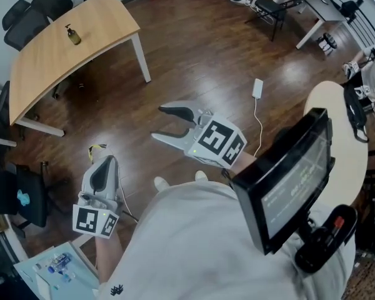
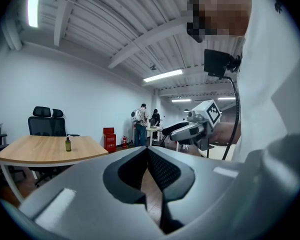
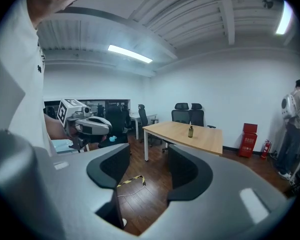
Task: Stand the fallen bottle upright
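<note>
A small amber bottle point(image 1: 73, 35) with a dark cap stands upright on the light wooden table point(image 1: 50, 61) at the far left of the room. It shows too in the left gripper view point(image 2: 68, 144) and the right gripper view point(image 3: 190, 131). Both grippers hang over the dark wood floor, well short of the table. My left gripper point(image 1: 105, 160) has its jaws together with nothing in them point(image 2: 146, 153). My right gripper point(image 1: 159, 123) is open and empty, and past its jaws point(image 3: 147, 160) I see floor and the table.
Black office chairs point(image 1: 31, 11) stand behind the table. A white charger with its cable point(image 1: 257, 88) and a yellow-black strip point(image 1: 97, 147) lie on the floor. A round pale table point(image 1: 337, 111) is at right. People point(image 2: 139, 126) stand at a distant desk.
</note>
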`<state>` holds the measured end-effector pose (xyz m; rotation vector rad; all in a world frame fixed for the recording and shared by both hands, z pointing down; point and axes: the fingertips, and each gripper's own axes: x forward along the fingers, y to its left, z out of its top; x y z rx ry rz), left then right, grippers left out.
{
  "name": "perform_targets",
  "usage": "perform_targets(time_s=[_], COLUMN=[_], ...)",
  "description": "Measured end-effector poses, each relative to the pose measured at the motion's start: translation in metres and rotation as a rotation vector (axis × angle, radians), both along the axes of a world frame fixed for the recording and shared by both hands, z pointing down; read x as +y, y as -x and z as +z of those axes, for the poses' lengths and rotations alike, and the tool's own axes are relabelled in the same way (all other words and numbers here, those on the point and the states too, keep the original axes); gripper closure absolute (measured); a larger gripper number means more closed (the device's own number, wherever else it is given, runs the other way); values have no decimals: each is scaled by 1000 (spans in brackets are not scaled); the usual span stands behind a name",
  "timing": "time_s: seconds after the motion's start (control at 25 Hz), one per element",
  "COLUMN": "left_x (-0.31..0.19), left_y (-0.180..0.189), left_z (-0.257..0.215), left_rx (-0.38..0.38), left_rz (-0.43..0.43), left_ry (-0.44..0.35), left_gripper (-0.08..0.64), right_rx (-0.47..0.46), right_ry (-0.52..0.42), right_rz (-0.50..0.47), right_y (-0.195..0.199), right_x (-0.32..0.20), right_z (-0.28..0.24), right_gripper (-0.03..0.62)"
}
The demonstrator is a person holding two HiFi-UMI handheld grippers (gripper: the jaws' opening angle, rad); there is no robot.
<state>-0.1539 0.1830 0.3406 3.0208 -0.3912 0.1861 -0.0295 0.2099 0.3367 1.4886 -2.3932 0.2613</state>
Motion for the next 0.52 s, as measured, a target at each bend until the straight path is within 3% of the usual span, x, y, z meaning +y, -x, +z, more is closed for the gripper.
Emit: perform_targets(time_s=[0.16, 0.52], left_x=[27, 61], left_y=[-30, -52], left_z=[-6, 5], left_rx=[-6, -29], left_rz=[13, -6], left_ry=[-8, 16], left_gripper=[560, 560], right_rx=[-14, -22], right_ry=[4, 8], right_rz=[-5, -15], right_y=[-22, -46], right_x=[26, 59], right_z=[-5, 2], right_gripper=[354, 371])
